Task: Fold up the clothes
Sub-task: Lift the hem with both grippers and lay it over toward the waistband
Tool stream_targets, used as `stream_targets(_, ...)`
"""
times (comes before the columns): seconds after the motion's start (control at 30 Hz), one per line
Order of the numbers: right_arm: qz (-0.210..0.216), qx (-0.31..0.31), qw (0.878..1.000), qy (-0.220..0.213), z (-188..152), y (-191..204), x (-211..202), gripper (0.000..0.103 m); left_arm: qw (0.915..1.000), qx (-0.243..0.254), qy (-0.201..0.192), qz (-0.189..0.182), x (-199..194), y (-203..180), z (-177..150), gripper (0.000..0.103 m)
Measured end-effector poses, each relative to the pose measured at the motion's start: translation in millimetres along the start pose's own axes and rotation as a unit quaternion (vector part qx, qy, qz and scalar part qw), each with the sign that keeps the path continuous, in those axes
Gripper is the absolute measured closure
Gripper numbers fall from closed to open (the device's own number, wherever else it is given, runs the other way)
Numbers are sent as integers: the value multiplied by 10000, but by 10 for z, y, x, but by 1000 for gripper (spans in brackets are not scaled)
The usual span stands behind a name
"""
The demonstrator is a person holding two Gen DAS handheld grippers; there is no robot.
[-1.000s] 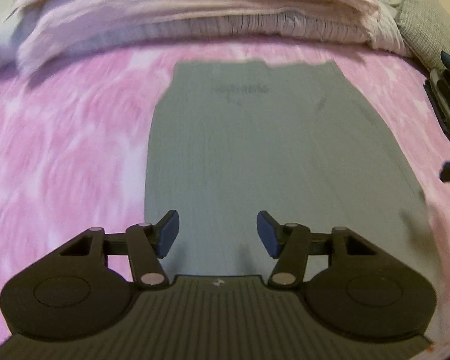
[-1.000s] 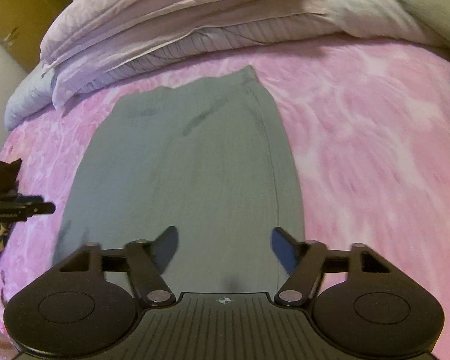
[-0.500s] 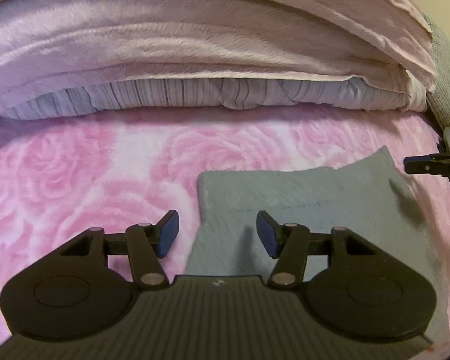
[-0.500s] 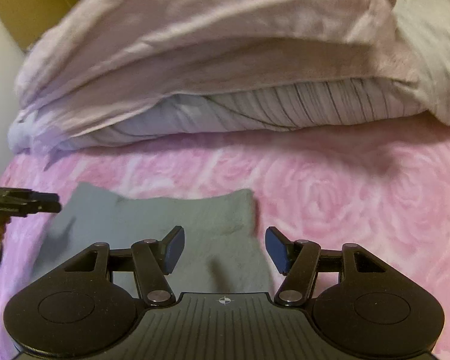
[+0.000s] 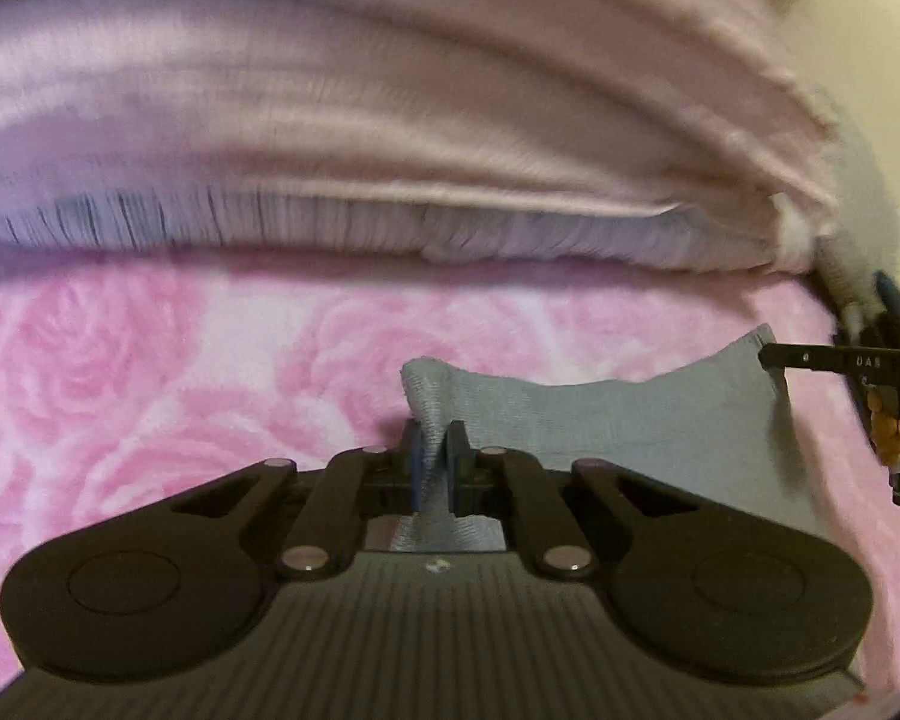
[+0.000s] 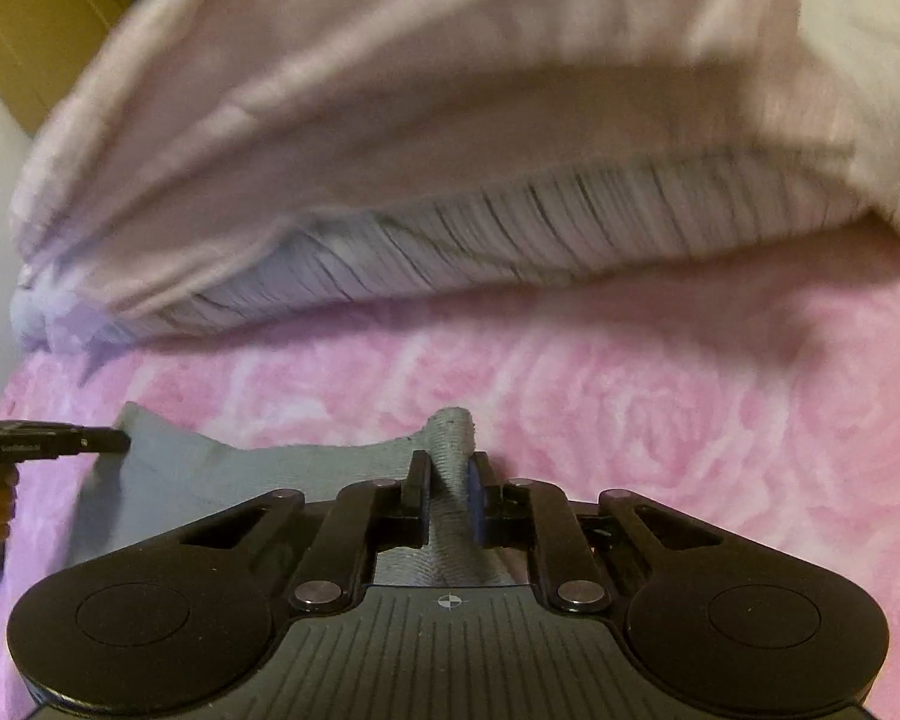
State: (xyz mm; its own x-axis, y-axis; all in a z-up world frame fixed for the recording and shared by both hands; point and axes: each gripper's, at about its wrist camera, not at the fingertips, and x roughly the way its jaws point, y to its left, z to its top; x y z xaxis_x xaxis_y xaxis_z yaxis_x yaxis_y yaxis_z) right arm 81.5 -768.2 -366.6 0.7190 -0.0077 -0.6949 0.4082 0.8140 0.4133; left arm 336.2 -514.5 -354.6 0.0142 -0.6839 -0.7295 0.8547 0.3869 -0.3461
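Note:
A grey knit garment [image 5: 618, 420] lies flat on a pink rose-patterned bedspread [image 5: 150, 384]. My left gripper [image 5: 432, 459] is shut on the garment's far left corner, which bunches up between the blue pads. In the right wrist view the same grey garment [image 6: 258, 474] stretches off to the left, and my right gripper [image 6: 450, 495] is shut on its far right corner, pinched into a ridge. Each gripper shows at the edge of the other's view: the right one [image 5: 840, 360] and the left one [image 6: 48, 441], each held in a hand.
A heap of pale pink and striped bedding [image 5: 390, 138] runs across the bed just beyond the garment's far edge, and fills the top of the right wrist view as bedding [image 6: 450, 150]. A yellow-brown cabinet [image 6: 36, 24] stands at upper left.
Both grippers moved forward along the garment to its far edge. They were open half a second ago; now each has shut on a far corner and bunched the cloth.

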Motion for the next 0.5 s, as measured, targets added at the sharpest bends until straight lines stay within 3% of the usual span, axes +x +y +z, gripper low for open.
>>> stream_targets(0.17, 73, -430, 9969, -648, -330, 524, -999, 95, 9969, 191, -693, -309, -968, -357, -398, 98)
stream_targets(0.3, -14, -957, 9934, -632, -951, 1010, -1797, 95, 9961, 404, -728, -303, -1743, -699, -1075, 98)
stream_targets(0.37, -89, -1102, 9935, -281, -1289, 1207, -2024, 95, 9979, 507, -340, -213, -1968, -847, -1514, 96)
stream_targets(0.4, -175, -1079, 9939, 134, -1497, 1296, -2062, 94, 9990, 424, -89, -132, -2023, -873, -1707, 94)
stream_targets(0.47, -458, -903, 9898, 1002, -1851, 1363, -2030, 87, 9987, -48, 498, 41, -2048, -844, -2131, 87)
stream_targets(0.5, -700, -724, 9859, 1335, -2040, 1353, -2019, 77, 9968, -313, 727, 125, -2047, -813, -2292, 85)
